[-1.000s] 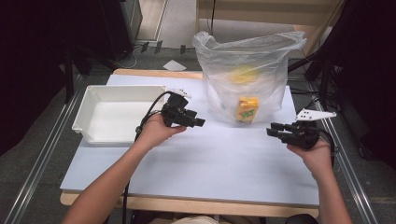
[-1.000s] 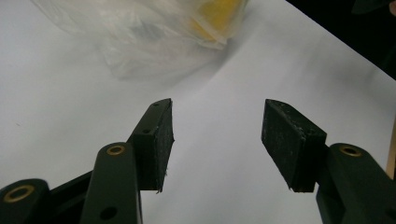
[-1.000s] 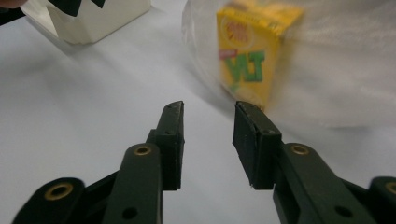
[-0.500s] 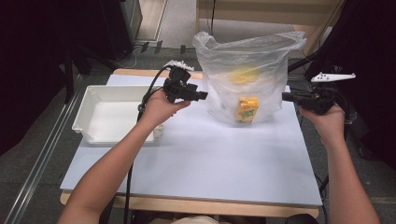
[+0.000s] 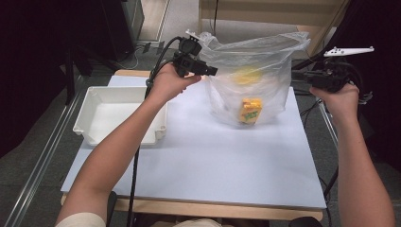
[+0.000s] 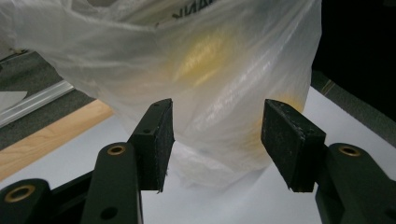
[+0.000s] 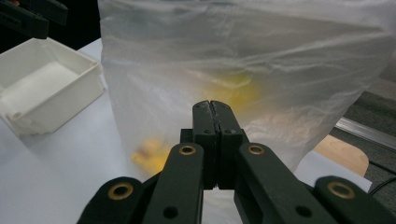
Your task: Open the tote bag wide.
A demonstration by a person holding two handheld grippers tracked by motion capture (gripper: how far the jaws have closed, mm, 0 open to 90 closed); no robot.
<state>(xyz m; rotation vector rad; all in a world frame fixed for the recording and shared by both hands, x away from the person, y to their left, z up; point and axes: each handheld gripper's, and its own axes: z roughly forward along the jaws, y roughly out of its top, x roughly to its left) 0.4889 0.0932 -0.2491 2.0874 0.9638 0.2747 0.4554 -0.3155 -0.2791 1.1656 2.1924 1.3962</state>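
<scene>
Toward the table's far edge, a clear plastic bag of yellow items stands untouched, flanked by the left gripper, jaws wide, and the right gripper, jaws closed empty; the white tray near the left edge looks empty, so any unpacking seems unstarted.

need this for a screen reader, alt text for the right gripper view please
A shut pair of black jaws of the right gripper points at a translucent plastic bag holding blurred yellow items. A white tray sits to the left on the pale table.
</scene>
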